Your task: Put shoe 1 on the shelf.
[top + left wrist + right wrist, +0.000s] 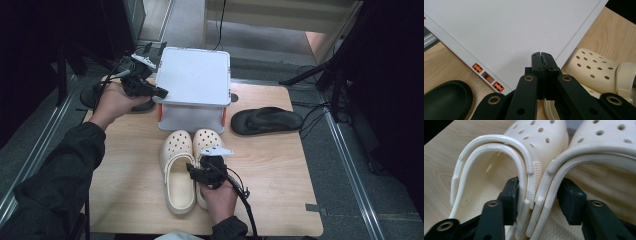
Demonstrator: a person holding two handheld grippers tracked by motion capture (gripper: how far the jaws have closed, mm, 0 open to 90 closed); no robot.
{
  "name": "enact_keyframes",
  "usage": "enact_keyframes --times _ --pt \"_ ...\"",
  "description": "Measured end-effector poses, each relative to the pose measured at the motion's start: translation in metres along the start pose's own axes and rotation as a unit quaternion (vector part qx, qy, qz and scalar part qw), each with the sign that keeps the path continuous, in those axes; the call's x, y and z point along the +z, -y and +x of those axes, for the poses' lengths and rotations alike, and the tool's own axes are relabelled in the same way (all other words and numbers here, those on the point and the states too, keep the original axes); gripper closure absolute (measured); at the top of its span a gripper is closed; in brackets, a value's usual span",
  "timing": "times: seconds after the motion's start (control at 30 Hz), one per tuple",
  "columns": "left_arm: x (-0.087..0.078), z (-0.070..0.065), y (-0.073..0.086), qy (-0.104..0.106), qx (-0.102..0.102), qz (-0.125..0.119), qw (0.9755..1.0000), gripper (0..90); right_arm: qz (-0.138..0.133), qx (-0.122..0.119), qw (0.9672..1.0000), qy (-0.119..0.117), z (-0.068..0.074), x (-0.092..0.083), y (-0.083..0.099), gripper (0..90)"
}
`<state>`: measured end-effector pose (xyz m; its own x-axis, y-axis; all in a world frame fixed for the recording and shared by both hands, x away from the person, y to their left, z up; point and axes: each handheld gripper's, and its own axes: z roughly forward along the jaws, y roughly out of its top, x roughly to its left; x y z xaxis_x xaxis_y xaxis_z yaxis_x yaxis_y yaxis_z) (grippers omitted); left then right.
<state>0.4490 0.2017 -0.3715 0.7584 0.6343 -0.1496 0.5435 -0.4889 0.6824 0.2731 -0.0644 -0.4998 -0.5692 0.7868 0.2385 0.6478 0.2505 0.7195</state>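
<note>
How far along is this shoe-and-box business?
Judging by the layout, early to midway. Done: the cream clogs sit paired in front of the white box. In hand: the right tool pinches both clogs' inner walls together, while the shut left tool rests on the closed lid. Left: nothing is boxed, and the black sandal lies untouched beside the box.

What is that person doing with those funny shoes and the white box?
A person holds a gripper in each hand at a wooden table. The right gripper is pinching the inner sides of two cream holey clogs together, one jaw inside each shoe. The left gripper, jaws shut, sits over the lid of the white plastic box with orange clips. One black sandal lies to the right of the box, and another dark shoe lies at its left.
</note>
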Motion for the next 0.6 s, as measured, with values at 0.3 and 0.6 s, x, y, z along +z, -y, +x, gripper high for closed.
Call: enact_keyframes --times 0.3,0.6 --pt "0.0002 -0.0003 -0.0001 -0.001 0.003 0.000 1.0000 90.0 0.005 -0.013 0.9999 -0.002 -0.0018 -0.0044 -0.0011 65.7" --pt "0.0000 -0.0003 -0.0001 -0.002 0.005 0.001 1.0000 90.0 0.009 -0.029 0.9994 -0.017 -0.0048 -0.0096 -0.0066 66.8"
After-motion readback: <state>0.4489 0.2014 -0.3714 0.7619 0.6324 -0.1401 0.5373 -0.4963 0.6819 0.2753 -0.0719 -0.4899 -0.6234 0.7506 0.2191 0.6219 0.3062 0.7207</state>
